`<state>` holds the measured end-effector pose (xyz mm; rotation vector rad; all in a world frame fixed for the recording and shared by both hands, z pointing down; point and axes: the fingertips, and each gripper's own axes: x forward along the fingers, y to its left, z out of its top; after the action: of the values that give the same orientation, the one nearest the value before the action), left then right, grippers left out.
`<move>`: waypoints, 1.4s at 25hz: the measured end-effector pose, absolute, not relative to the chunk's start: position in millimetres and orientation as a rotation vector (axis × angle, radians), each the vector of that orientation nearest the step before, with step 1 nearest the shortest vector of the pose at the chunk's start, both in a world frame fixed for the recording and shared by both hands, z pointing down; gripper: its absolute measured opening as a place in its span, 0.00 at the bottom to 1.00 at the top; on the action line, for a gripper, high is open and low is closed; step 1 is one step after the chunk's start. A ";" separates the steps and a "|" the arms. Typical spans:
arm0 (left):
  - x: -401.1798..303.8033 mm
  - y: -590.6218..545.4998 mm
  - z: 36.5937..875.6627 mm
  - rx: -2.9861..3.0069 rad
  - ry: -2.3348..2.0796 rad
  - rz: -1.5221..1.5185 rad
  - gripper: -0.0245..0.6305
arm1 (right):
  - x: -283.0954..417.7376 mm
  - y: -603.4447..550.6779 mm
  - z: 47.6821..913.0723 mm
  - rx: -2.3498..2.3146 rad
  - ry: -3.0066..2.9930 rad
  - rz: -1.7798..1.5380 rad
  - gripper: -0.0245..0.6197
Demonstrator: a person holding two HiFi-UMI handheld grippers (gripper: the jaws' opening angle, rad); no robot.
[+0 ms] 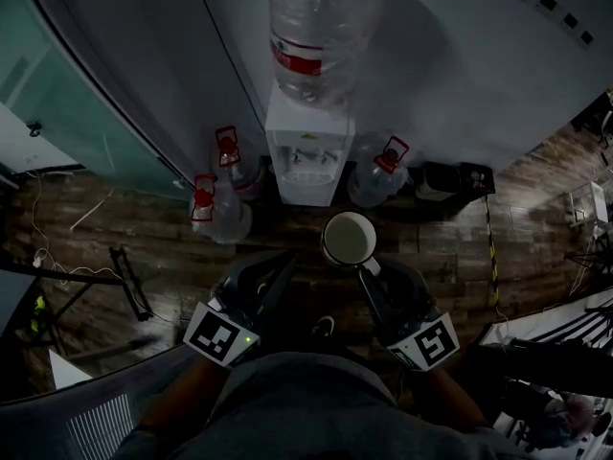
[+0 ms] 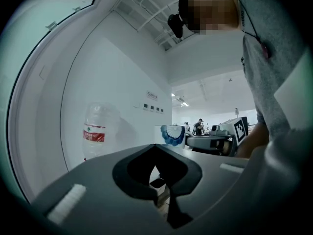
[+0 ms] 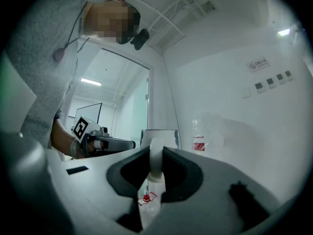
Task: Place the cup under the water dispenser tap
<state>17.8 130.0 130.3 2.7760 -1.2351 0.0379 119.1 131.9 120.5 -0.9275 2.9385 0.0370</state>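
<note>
Dark wood-plank floor [image 1: 144, 228], nothing fancy. A white water dispenser [image 1: 308, 156] is parked on it against the wall. Clear jugs with red handles are set beside it: a front left jug [image 1: 218, 211], a back left jug [image 1: 239, 166], and a right jug [image 1: 378, 175]. A black box [image 1: 458, 178] is sat further right, and loose cables [image 1: 38, 242] are strewn far left.

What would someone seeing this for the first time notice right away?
The white cup, held by its handle in the right gripper, sits mid-frame in the head view. Just beyond it stands the white water dispenser against the wall, a big clear bottle on top and spare jugs on the floor beside it.
</note>
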 end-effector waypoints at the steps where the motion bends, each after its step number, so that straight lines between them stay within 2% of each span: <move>1: 14.6 121.7 133.1 2.773 -1.234 0.037 0.05 | 116.8 124.4 123.1 -0.936 2.940 0.036 0.13; 19: -45.8 -53.3 185.2 2.867 -0.932 0.024 0.05 | 36.5 -27.0 159.1 -1.234 2.878 0.031 0.13; 31: -27.0 -129.4 275.7 2.831 -0.867 0.105 0.05 | 47.1 -121.2 237.3 -1.290 2.843 0.078 0.14; 35: -23.0 -145.6 299.4 2.779 -0.929 0.013 0.05 | 55.8 -136.5 273.9 -1.242 2.844 0.080 0.14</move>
<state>-23.0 -145.6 299.4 2.7788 -0.9290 0.0130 55.8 -136.5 273.9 -1.2419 2.8436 0.0800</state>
